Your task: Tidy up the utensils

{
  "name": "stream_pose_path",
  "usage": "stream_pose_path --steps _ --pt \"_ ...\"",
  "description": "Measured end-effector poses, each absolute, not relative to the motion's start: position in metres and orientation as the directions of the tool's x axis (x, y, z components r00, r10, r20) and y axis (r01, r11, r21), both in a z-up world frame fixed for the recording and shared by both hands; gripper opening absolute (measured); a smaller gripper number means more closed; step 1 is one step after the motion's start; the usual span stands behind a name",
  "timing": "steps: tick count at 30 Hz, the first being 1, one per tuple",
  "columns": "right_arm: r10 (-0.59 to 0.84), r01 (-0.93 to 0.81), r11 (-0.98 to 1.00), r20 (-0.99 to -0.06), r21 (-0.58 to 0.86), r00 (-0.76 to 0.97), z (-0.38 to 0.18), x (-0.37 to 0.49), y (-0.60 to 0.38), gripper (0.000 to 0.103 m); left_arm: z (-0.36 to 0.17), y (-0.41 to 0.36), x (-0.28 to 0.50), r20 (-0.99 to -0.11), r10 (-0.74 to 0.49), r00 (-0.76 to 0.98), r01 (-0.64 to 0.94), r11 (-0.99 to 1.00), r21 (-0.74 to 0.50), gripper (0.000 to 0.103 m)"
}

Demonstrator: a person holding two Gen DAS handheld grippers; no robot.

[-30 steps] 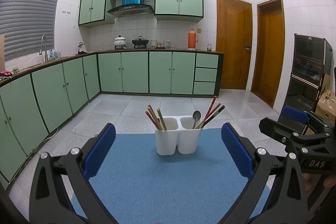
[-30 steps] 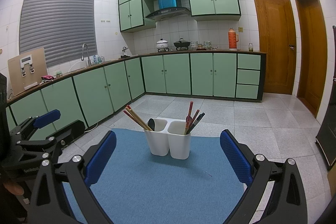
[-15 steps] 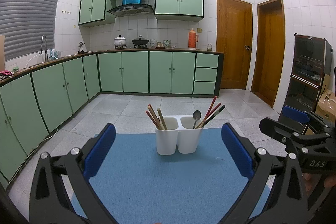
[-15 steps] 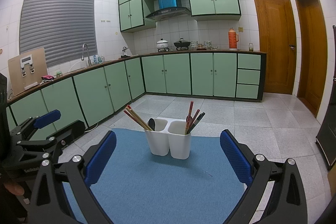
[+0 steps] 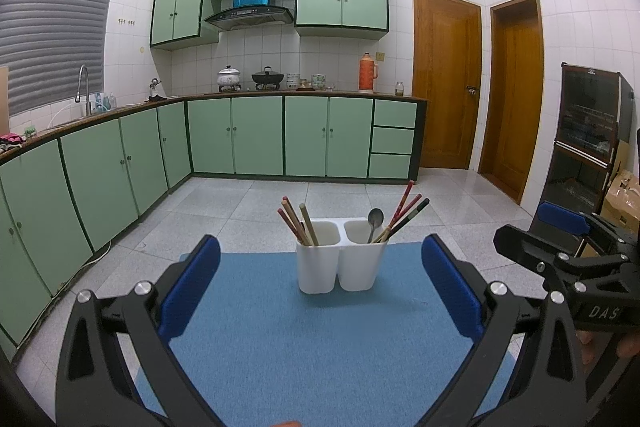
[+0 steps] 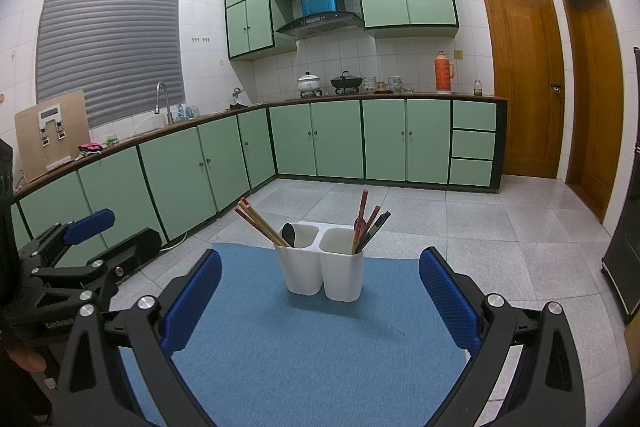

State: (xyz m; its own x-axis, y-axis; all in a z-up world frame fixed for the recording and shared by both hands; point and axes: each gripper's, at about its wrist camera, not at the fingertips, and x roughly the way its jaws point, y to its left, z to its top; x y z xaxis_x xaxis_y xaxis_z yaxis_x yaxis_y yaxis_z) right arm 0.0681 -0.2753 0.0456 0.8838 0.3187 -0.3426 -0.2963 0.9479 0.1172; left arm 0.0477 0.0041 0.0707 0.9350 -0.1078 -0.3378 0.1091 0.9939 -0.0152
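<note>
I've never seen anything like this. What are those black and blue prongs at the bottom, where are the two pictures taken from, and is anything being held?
They are handheld grippers, one per hand, each carrying a camera that looks out between its two blue-padded fingers. One picture comes from the left gripper, the other from the right gripper. Both stand open, holding nothing. Ahead, on a blue mat, stands a white two-cup holder with chopsticks in both cups; a spoon shows in one.
</note>
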Motion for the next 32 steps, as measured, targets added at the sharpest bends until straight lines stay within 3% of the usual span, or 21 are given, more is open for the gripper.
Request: stream_pose_path --steps 32 --pt "0.314 -0.292 0.949 -0.356 0.117 0.88 0.029 0.07 -0.272 0.097 0.07 0.002 0.047 -0.352 -0.107 0.93 0.103 0.994 -0.029 0.098"
